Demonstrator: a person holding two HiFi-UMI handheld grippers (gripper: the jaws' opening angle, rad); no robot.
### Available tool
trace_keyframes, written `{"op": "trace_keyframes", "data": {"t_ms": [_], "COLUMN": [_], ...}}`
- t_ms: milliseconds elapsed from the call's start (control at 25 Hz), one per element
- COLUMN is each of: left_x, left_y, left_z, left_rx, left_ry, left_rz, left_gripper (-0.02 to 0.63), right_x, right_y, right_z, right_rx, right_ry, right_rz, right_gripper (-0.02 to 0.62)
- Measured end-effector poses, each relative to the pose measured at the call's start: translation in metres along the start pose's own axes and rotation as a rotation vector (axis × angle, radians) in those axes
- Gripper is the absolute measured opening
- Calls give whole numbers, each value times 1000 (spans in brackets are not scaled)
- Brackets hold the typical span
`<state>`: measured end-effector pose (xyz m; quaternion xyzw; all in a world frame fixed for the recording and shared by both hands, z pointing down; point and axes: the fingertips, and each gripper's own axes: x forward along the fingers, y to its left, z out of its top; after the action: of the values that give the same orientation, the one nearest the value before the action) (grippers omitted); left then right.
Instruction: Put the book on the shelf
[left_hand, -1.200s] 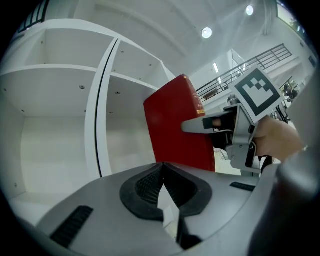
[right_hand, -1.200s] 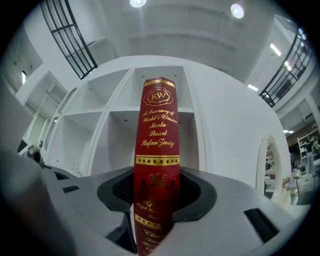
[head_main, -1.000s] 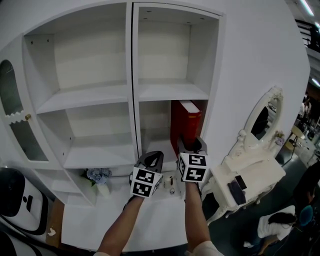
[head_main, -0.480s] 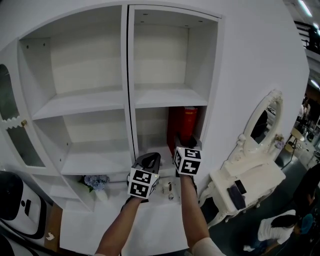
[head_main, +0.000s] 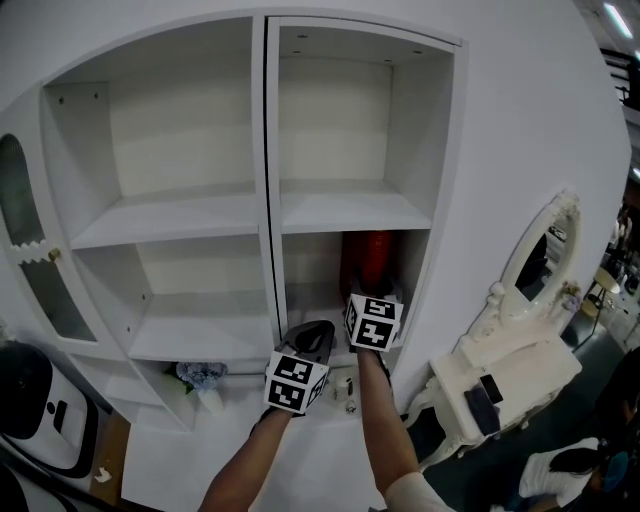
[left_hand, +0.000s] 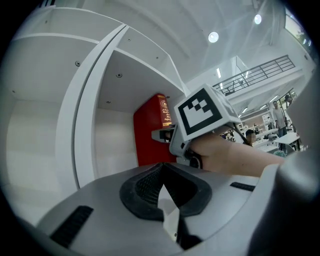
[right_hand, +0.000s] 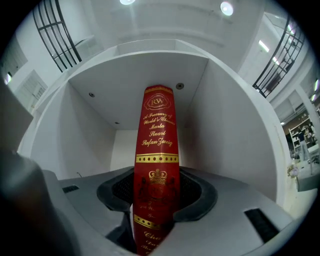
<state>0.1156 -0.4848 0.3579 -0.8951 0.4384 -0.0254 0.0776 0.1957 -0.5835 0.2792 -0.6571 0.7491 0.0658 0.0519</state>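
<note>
Pushed deeper into the shelf (head_main: 410, 130) than before, the book (right_hand: 156, 150) is pinched upright between the right gripper (right_hand: 157, 197) fingers, the left gripper (left_hand: 164, 196) fingers pressed together empty, and should be kept plumb until seated.

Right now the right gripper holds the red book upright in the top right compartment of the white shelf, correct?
Not quite. The right gripper holds the red book upright in the compartment just below the top right one of the white shelf. The head view shows the book under that upper board.
</note>
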Motion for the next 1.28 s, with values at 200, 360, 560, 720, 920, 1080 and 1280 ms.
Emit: {"op": "trace_keyframes", "data": {"t_ms": [200,360,560,720,920,1080,1280], "left_x": [-7,-15,-29,-38,-48,-56,-64], "left_y": [3,9,15,15,7,-2,-9], "left_z": [-1,-6,-13,-14,-16,-18,-21], "left_rx": [0,-7,-14,-16,-22,-28,-43], "left_ry": [-3,-12,5,9,14,19,21], "left_rz": [4,11,28,36,36,32,34], "left_gripper": [15,15,15,15,15,15,15], "right_x": [11,18,14,3,-15,-35,-63], "right_y": [6,8,11,16,12,11,14], "right_z": [-3,-4,-4,5,8,4,-4], "right_rx": [-15,-25,-18,-21,-21,-14,-5], "right_ry": [-7,-7,-11,-29,-26,-16,-3], "right_rz": [7,15,20,38,36,41,58], "right_gripper": [216,216,232,267,276,276,275]}}
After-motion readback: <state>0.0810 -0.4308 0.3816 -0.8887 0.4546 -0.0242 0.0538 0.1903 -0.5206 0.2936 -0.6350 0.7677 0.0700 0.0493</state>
